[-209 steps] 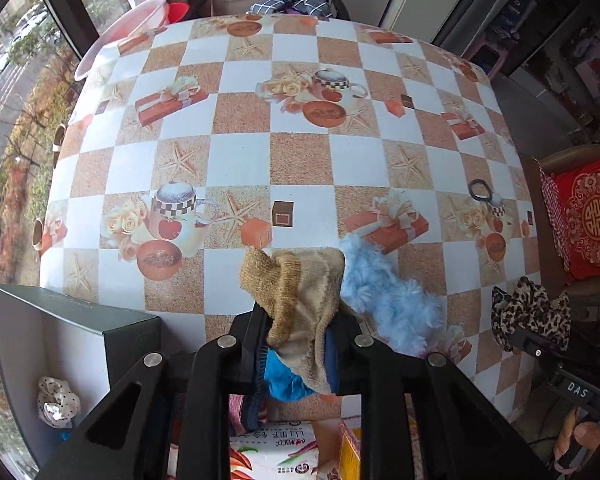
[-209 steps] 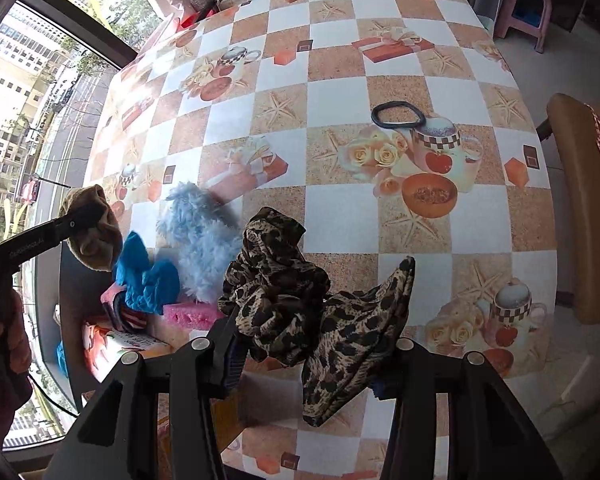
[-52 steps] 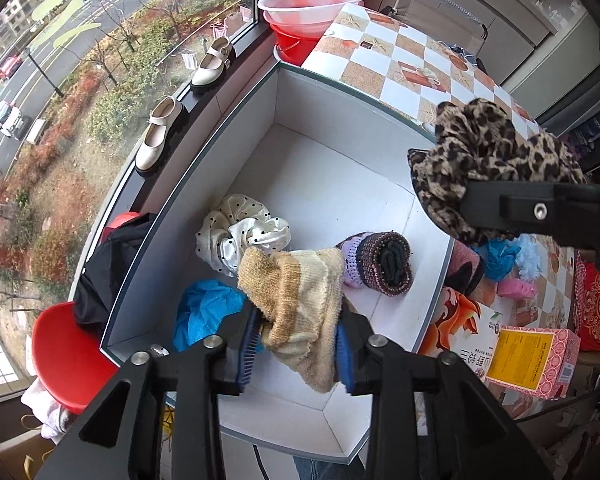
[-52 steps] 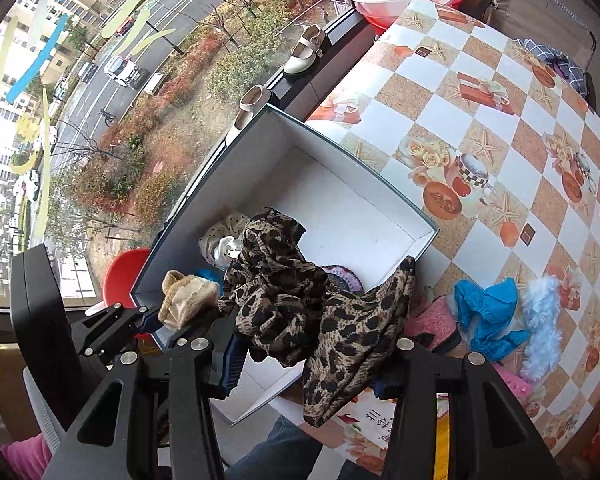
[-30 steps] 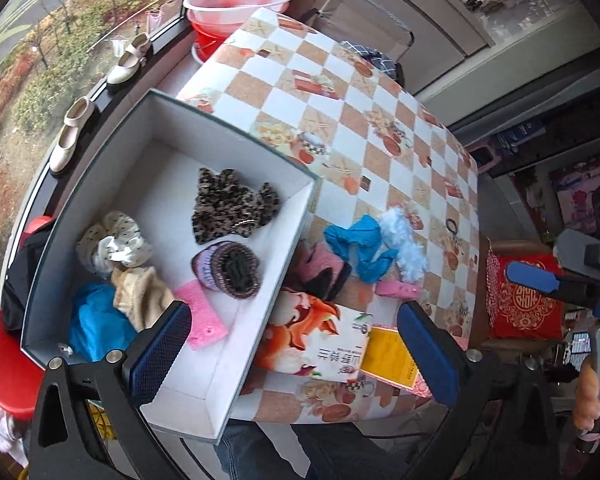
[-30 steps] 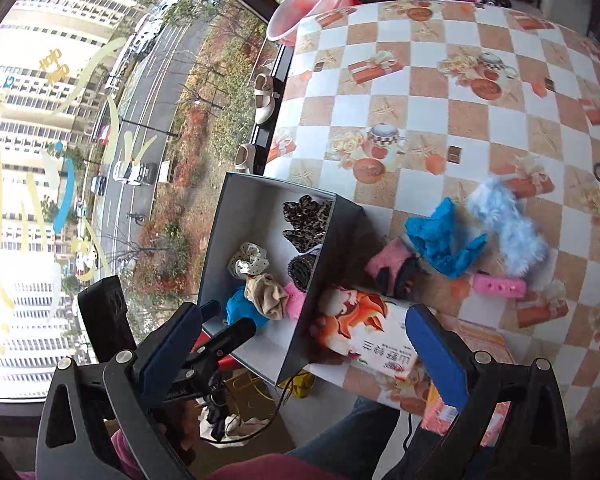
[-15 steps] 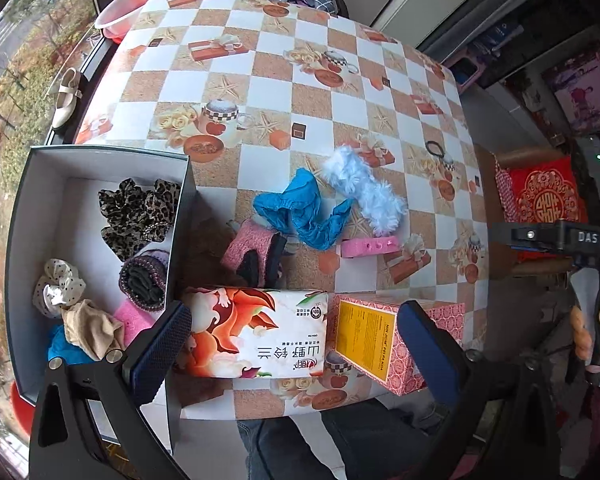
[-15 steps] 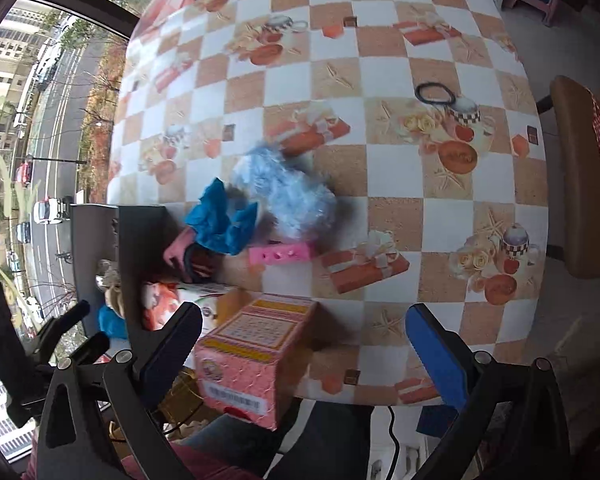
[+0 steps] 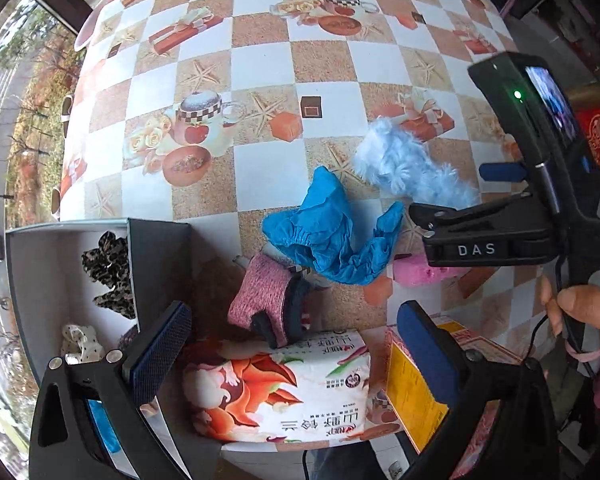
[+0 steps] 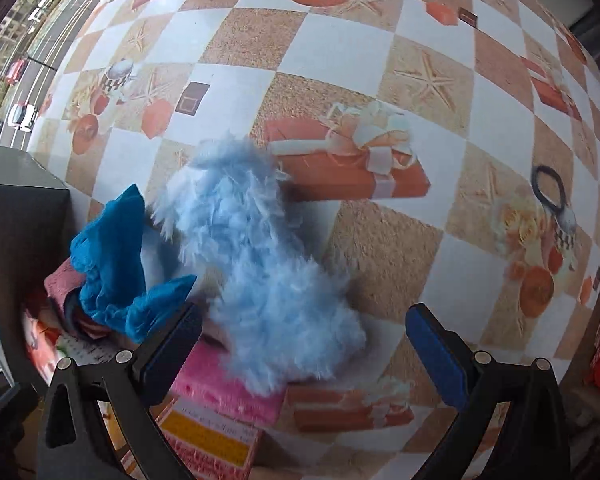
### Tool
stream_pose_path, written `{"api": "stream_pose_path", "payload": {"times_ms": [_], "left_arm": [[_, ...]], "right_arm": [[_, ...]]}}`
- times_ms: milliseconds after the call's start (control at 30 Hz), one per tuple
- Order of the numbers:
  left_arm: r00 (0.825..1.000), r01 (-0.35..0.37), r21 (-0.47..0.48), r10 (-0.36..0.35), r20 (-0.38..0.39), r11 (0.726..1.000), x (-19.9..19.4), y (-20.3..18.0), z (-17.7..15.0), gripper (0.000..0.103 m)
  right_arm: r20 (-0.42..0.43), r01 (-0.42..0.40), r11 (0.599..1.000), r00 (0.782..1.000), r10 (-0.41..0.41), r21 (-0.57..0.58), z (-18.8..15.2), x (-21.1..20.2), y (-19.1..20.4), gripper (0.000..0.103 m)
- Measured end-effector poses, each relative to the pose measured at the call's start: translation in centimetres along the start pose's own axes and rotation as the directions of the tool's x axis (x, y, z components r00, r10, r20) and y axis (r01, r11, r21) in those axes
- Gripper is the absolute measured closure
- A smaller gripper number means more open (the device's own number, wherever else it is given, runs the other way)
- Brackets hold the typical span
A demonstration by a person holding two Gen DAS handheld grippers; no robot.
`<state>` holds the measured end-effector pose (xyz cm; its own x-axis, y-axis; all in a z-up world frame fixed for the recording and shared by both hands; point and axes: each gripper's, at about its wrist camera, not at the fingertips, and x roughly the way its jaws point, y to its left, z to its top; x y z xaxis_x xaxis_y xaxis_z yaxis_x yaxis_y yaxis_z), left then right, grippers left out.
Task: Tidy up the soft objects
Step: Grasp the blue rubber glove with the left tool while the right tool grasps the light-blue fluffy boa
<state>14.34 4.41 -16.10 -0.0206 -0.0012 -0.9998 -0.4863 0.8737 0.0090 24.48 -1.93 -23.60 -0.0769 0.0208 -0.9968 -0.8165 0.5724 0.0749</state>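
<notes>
Both grippers' fingers are spread and empty; the right gripper [image 10: 300,334] straddles the light, compressible blue fluffy piece [image 10: 256,256], best pinched mid-body.

The light-blue fluffy piece [image 10: 260,264] looks like shaggy fur. The blue cloth [image 9: 328,232] is thin and crinkled. The tabletop [image 9: 260,64] has a smooth printed covering.

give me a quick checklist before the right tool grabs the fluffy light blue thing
1. Right tool open and empty: ok.
2. Fluffy light blue piece sits between its pads: ok.
3. Piece free of neighbours: not ok, the blue cloth touches it and a pink item lies under its near end.
4. Left tool open, empty, out of the way: ok.
5. Box has room: cannot tell, only partly in view.
</notes>
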Motion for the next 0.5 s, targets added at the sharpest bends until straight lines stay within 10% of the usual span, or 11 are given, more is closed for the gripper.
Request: {"api": "stream_pose_path", "payload": {"times_ms": [300,500], "left_arm": [[0.996,-0.041,0.012,0.042,-0.076,0.999,6.3,-1.7,3.6,0.0],[0.994,-0.012,-0.027,0.009,-0.109,1.0,8.2,-1.4,4.8,0.0]], "right_arm": [[0.017,0.124,0.986,0.992,-0.126,0.114,0.3,1.8,-6.2,0.0],[0.041,0.011,0.976,0.999,-0.021,0.215,-1.2,0.6,-11.6,0.0]]}}
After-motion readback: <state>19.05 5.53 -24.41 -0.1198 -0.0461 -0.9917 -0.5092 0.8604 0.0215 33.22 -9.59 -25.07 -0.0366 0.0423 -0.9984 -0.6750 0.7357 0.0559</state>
